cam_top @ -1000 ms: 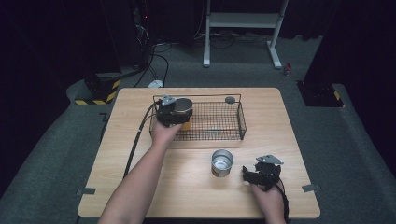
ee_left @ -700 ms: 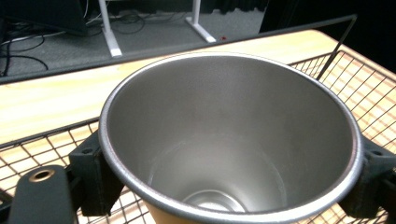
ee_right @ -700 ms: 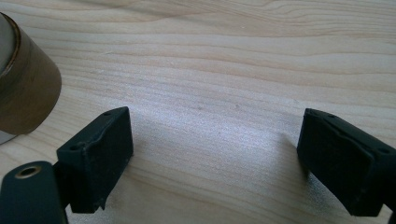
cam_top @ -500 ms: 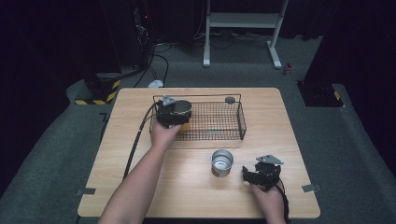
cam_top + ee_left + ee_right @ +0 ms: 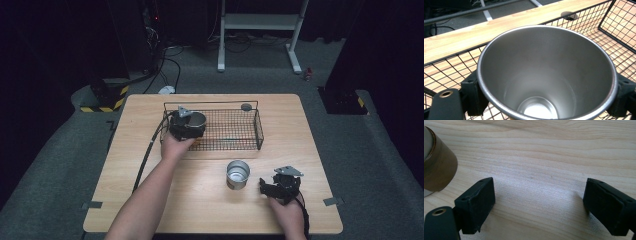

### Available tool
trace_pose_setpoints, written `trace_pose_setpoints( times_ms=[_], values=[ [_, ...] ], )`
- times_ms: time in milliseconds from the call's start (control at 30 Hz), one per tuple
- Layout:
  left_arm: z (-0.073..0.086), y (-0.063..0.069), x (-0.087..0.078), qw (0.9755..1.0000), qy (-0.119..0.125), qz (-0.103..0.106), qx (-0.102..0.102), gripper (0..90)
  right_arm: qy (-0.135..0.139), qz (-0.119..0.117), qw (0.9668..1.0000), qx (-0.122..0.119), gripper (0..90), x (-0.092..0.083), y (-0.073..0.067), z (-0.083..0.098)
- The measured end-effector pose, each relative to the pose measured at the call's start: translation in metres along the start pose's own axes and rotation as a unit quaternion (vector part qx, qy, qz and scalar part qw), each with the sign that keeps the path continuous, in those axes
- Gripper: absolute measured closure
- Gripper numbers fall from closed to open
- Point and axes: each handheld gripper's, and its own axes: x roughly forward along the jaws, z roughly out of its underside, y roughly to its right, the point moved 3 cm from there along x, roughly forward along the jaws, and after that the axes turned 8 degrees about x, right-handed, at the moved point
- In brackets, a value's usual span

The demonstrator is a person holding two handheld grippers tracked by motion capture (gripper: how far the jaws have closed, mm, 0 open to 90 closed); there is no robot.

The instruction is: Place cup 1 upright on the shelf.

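My left gripper (image 5: 186, 126) is shut on a steel cup (image 5: 546, 75), its jaws pressing the cup's two sides. The cup (image 5: 196, 120) hangs over the left end of a black wire basket (image 5: 235, 131), and its inside looks bare. A second steel cup (image 5: 237, 173) stands upright on the table in front of the basket. My right gripper (image 5: 269, 187) rests low on the table just right of that cup, open, with bare wood between its fingers (image 5: 477, 203). That cup's side (image 5: 437, 168) shows at the left edge of the right gripper view.
A small dark round disc (image 5: 246, 106) lies on the wooden table (image 5: 150, 200) behind the basket's back rim. A cable (image 5: 150, 150) trails from the left gripper down the table's left side. Beyond the table are a white stand and dark floor.
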Motion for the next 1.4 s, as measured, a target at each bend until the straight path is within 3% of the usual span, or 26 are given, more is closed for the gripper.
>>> trace_pose_setpoints(
  times_ms=[433, 1067, 1200, 1333, 1400],
  values=[
    [0.007, -0.006, -0.007, 0.9998, -0.017, -0.004, 0.009, 13.9, -0.001, -0.003, 1.0000, -0.003, 10.4, 0.000, 0.000, 0.000],
    [0.007, -0.007, -0.003, 0.9992, -0.036, -0.014, -0.010, 14.4, -0.001, -0.003, 1.0000, -0.003, 10.5, 0.000, 0.000, 0.000],
    [0.007, -0.005, -0.002, 0.9985, -0.051, -0.019, -0.001, 12.3, 0.000, -0.003, 1.0000, -0.004, 10.6, 0.000, 0.000, 0.000],
    [0.006, -0.005, -0.003, 0.9989, -0.044, -0.019, 0.000, 9.1, 0.000, -0.003, 1.0000, -0.004, 10.6, -0.001, 0.000, 0.000],
    [0.006, -0.004, -0.003, 0.9990, -0.041, -0.016, -0.010, 5.5, 0.000, -0.004, 1.0000, -0.004, 10.6, -0.001, 0.000, 0.000]
  ],
)
